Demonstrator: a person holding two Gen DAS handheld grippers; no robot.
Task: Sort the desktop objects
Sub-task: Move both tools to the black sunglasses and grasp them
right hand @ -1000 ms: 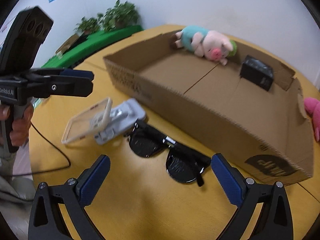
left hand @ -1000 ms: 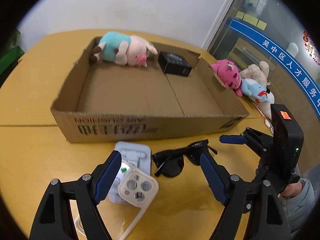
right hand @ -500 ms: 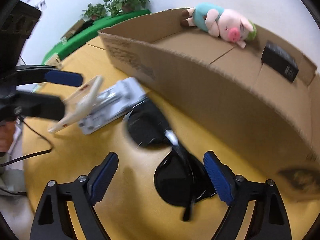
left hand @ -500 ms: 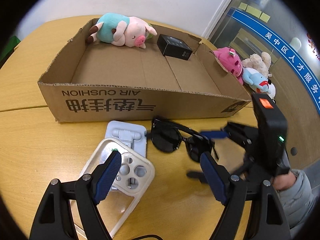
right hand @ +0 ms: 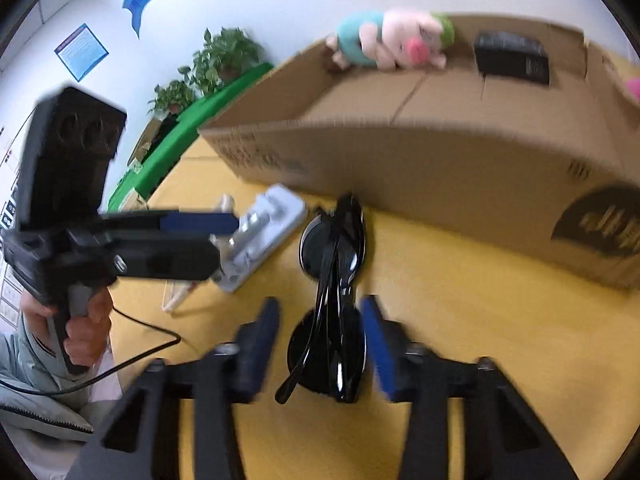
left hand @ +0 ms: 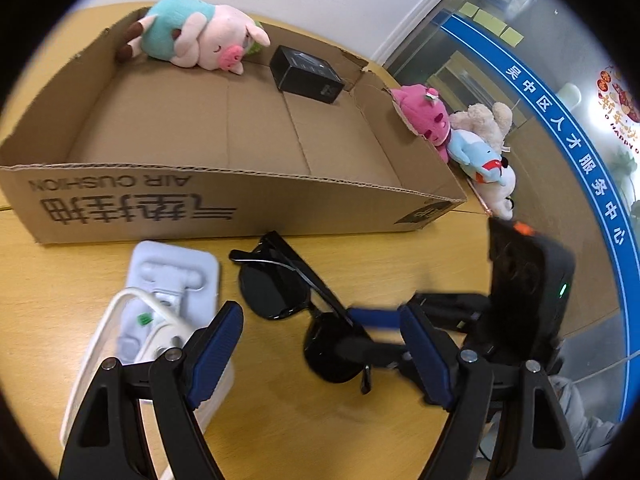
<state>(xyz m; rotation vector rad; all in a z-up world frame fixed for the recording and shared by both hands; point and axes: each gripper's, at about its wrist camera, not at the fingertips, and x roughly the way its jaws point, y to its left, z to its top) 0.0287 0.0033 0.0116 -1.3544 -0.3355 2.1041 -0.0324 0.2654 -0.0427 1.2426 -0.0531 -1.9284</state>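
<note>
Lying folded on the tabletop (right hand: 460, 320) before the box (right hand: 440, 168), the sunglasses (right hand: 332, 312) look light, slippery and fragile. Right claw (right hand: 320, 332), half open, straddles them; better grip the frame. Left claw (left hand: 320, 344) stays wide.

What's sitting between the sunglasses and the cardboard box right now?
Nothing: in the left wrist view only bare table separates the sunglasses from the cardboard box.
</note>
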